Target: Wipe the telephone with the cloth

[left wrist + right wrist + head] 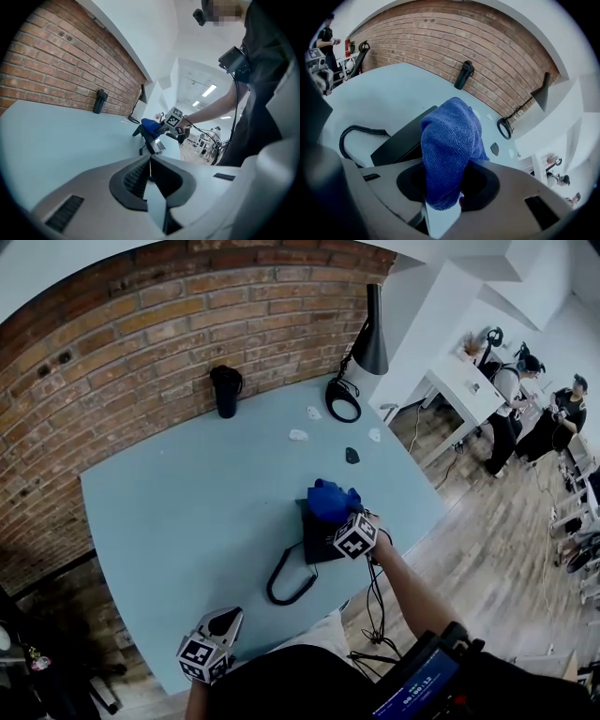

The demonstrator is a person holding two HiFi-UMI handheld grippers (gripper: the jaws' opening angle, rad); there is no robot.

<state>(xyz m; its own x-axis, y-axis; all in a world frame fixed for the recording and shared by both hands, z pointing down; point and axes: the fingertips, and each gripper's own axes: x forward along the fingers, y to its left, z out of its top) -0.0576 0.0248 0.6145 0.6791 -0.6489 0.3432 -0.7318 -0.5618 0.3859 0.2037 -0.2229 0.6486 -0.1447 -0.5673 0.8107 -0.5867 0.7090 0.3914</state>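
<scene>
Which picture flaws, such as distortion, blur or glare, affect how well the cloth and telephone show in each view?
Head view: strong fisheye bows the brick wall; light soft and even, cloth and telephone sharp. Left gripper view: dark round vignette, the shut left gripper soft up close, ceiling lights glaring behind. Right gripper view: cloth weave crisp in the right gripper, telephone partly hidden.

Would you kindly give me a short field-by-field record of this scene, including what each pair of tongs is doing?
surface: light blue table against a brick wall
telephone: black, near the table's front edge, coiled cord looping beside it
cloth: blue, held over the telephone
right tongs: shut on the cloth
left tongs: shut, empty, at the table's near edge, apart from the telephone
other items: black travel mug by the wall; black desk lamp
</scene>
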